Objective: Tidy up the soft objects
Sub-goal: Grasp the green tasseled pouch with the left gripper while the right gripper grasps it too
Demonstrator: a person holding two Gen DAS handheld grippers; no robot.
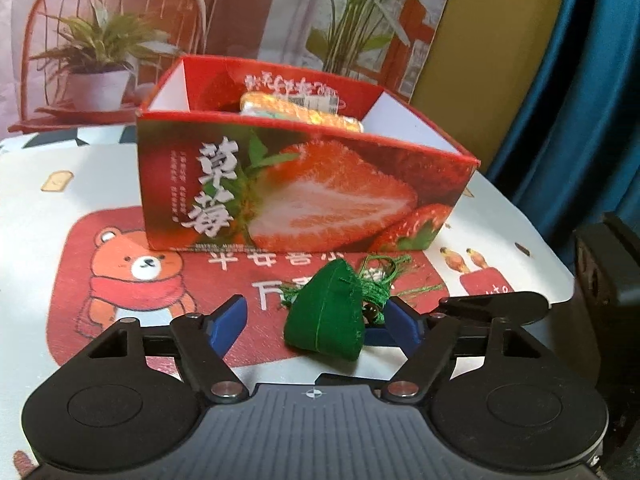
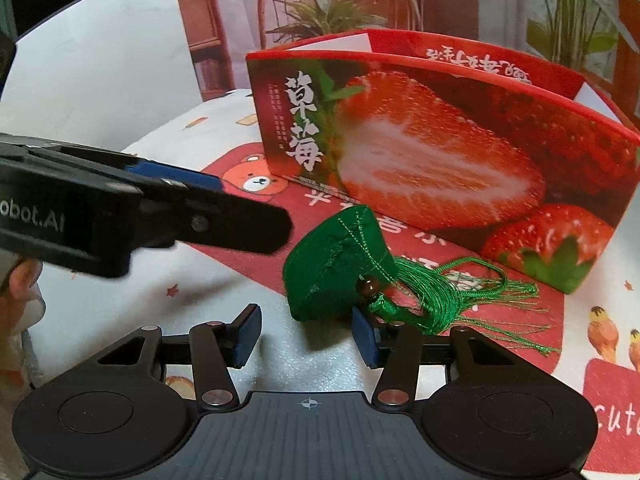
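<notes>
Between the open pads of the left hand-held gripper (image 1: 316, 320), ungripped, a green stuffed pouch (image 1: 330, 312) lies on the worktop (image 1: 72, 152) before the strawberry box (image 1: 304, 192); likely light and squashy (tassel (image 2: 448, 288) slippery), so pinch its body.

Strawberry box (image 1: 304, 188) close behind green pouch (image 1: 328, 312); open tabletop (image 2: 224, 304) to its left.

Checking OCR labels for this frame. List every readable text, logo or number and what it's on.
"草莓": large white characters on the front of the strawberry box.
"obot.AI": cut-off lettering on the side of the left tongs, right wrist view.
"cute": partly cut off, on a red patch of the table mat.
White characters on the mat's red panel: partly hidden by the box, not readable.
Small print beside "草莓", upside-down lettering on the box's inner wall, label on the packet inside: too blurred.
</notes>
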